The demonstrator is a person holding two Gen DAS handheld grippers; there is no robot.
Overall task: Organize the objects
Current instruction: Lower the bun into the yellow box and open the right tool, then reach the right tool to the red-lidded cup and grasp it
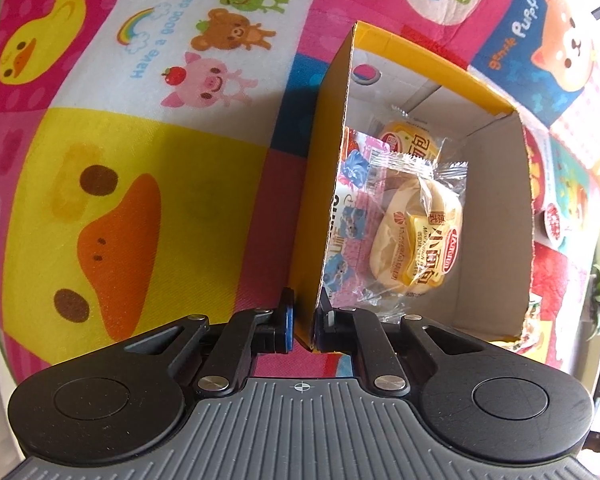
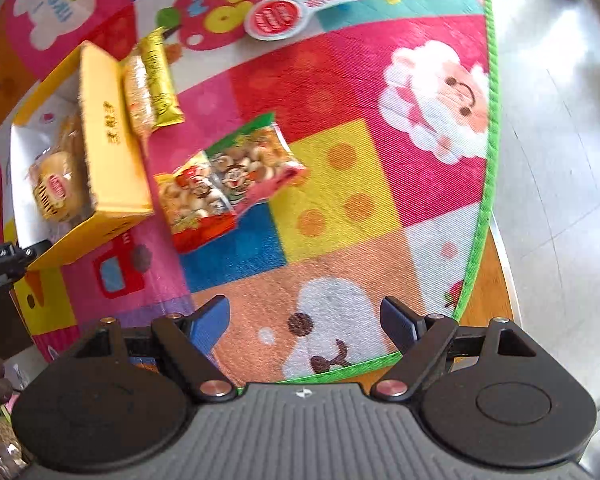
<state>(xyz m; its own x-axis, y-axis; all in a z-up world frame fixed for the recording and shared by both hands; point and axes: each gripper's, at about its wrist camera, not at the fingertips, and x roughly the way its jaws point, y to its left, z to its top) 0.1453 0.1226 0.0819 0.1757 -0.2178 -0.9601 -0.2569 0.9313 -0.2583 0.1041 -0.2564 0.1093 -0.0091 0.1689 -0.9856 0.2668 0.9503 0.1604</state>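
While the left tongs (image 1: 304, 330) are clamping the near corner of a yellow cardboard box (image 1: 328, 184), their pads are pressing on either side of the box wall, holding it upright on a bright cartoon play mat (image 1: 140, 184). Inside the box, two wrapped bread rolls are lying against the left wall: one near roll (image 1: 418, 240) in clear film with a yellow label, and a second roll (image 1: 410, 142) just beyond it. A pink and blue packet (image 1: 354, 200) is standing flat against the same wall, beside the rolls.

In the right wrist view, the right tongs (image 2: 306, 326) are hanging released over the mat (image 2: 340, 92), jaws spread wide with nothing between them, above a printed puppy face near the mat's green edge. The box (image 2: 108, 152) is sitting at the left of this view, well apart from the right tongs. A gold-wrapped snack pack (image 2: 152, 84) is lying just beside the box's right wall, and a colourful bag of biscuits (image 2: 228, 188) is lying on the mat near the box's near corner. Farther off, a red-and-white round-headed packet (image 2: 288, 14) is resting on the mat. Bare grey table (image 2: 560, 200) is showing to the right of the mat.
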